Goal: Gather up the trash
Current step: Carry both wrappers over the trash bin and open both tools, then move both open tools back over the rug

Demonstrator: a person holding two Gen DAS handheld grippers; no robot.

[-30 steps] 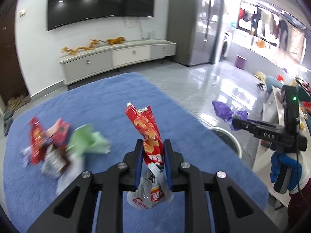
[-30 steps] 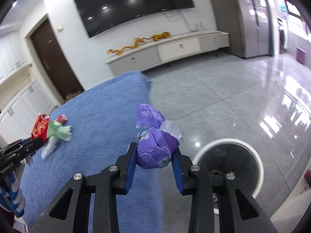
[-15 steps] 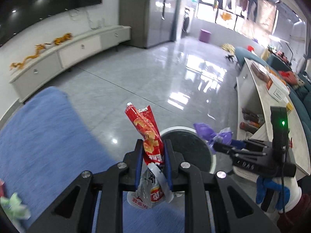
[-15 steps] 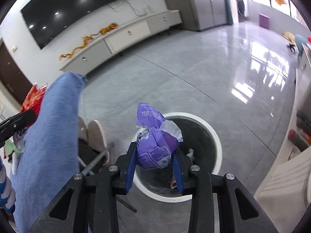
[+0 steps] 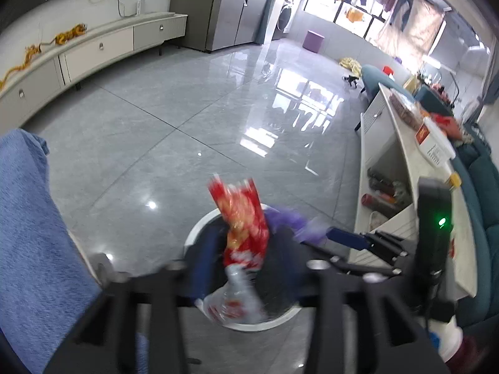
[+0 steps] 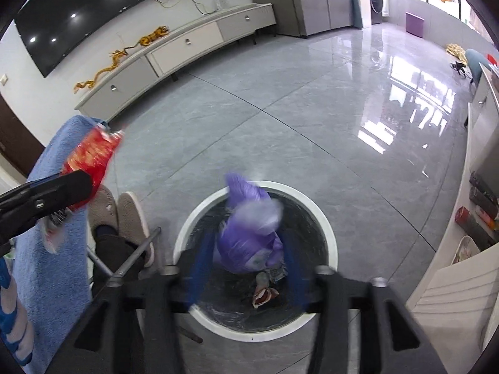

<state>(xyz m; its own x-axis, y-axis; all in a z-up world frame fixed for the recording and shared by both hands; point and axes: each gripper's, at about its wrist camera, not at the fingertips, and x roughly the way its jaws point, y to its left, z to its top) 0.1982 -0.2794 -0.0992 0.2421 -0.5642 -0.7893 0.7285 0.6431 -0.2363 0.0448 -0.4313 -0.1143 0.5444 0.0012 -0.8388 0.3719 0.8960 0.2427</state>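
Note:
Both grippers hover over a round white-rimmed bin (image 6: 327,233) with a dark liner, which also shows in the left wrist view (image 5: 199,227). My left gripper (image 5: 240,268) has its jaws spread; a red snack wrapper (image 5: 243,224) sits blurred between them, loose. My right gripper (image 6: 246,265) also has its jaws spread, and a purple wrapper (image 6: 249,233) is blurred between them over the bin mouth. The red wrapper (image 6: 90,152) and left finger show at the left of the right wrist view. Some trash (image 6: 265,293) lies in the bin.
The blue-covered table (image 5: 28,224) lies to the left, its edge close to the bin. The person's slippered feet (image 6: 124,215) and a metal table leg stand between table and bin. A white shelf unit (image 5: 402,168) with bottles is at the right. Glossy grey floor lies beyond.
Both grippers moved lower over the bin, and both sets of jaws have spread apart. The red and purple wrappers are blurred and slipping free.

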